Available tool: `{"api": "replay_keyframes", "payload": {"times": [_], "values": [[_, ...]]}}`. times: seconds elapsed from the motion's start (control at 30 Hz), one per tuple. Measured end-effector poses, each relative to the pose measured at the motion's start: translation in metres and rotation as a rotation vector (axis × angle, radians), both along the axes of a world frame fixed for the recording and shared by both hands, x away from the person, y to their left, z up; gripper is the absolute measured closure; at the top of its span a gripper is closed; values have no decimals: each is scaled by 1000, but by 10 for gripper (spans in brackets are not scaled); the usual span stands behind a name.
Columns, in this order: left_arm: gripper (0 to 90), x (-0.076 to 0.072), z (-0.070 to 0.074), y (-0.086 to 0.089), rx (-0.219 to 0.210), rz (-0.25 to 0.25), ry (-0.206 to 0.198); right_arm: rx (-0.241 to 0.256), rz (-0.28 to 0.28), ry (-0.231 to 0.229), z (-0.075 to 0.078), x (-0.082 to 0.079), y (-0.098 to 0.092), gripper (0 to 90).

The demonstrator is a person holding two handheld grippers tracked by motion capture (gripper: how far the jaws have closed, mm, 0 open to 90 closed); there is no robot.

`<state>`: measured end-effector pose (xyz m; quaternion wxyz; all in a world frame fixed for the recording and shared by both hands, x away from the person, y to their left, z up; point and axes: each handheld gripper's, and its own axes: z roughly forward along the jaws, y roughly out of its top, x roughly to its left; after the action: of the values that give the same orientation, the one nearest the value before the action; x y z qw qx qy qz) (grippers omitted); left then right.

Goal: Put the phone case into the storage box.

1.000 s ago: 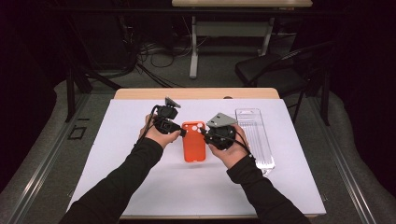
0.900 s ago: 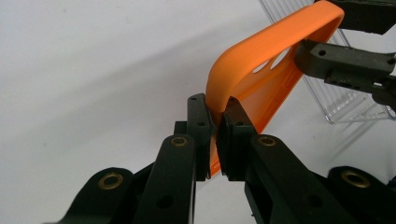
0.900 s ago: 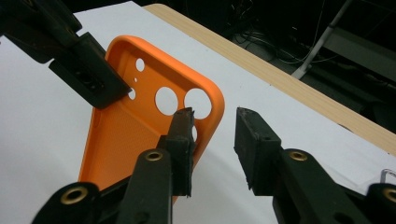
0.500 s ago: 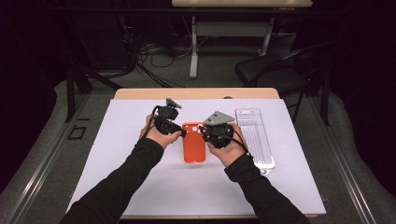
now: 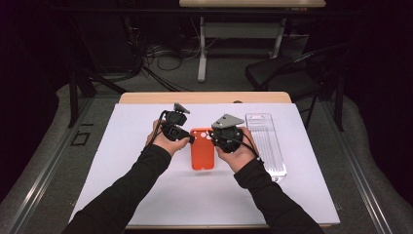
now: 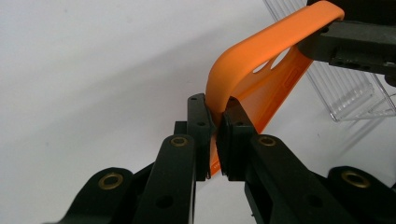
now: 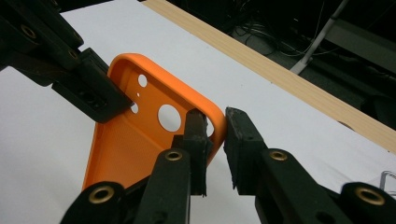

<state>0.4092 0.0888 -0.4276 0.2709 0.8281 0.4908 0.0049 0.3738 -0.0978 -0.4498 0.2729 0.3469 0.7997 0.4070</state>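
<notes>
White sheeting covers the table [image 5: 146,195], with a wooden strip along its far edge and a chair [image 5: 292,78] on the dark floor beyond. From the high view, we hold the left gripper [image 5: 182,134] and the right gripper [image 5: 217,138] at the far corners of an orange phone case [image 5: 202,155], which sits near the middle of the table. A clear plastic tray [image 5: 267,144] lies just beside it, toward the right edge.

Through the left gripper view, our jaws pinch the case's rim at one corner, pads [image 6: 233,140] pressed against both faces of the orange wall. The case [image 6: 261,84] tilts up off the white sheet, and the other gripper [image 6: 355,42] grips its far corner.

Through the right gripper view, one jaw sits inside the case [image 7: 126,154], touching the rim; the other stands slightly off the outside, so the jaws are parted around the corner.
</notes>
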Motion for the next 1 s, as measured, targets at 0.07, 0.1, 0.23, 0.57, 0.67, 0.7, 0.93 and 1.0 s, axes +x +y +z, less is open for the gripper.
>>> {"api": "replay_keyframes", "payload": {"times": [0.07, 0.1, 0.23, 0.57, 0.67, 0.7, 0.93, 1.0], "values": [[845, 0, 0, 0, 2, 1, -2, -1, -3, 3, 1, 0, 0, 802], [845, 0, 0, 0, 2, 2, -3, 0, -4, 7, 1, 0, 1, 803], [845, 0, 0, -1, 2, 1, -3, -1, -6, 15, 2, 1, 0, 809], [843, 0, -1, -1, 2, -8, 3, -4, -5, 30, 2, 1, -1, 822], [841, 0, -1, -1, -7, -6, 7, -3, -2, 31, 2, 1, -2, 823], [841, 0, -1, -1, -9, -6, 6, -3, -1, 31, 2, 1, -2, 824], [837, 0, -2, -1, -13, -8, 8, -6, 5, 27, 2, 2, -3, 827], [836, 0, -2, -1, -12, -9, 9, 0, 3, 32, 2, 2, -3, 827]]}}
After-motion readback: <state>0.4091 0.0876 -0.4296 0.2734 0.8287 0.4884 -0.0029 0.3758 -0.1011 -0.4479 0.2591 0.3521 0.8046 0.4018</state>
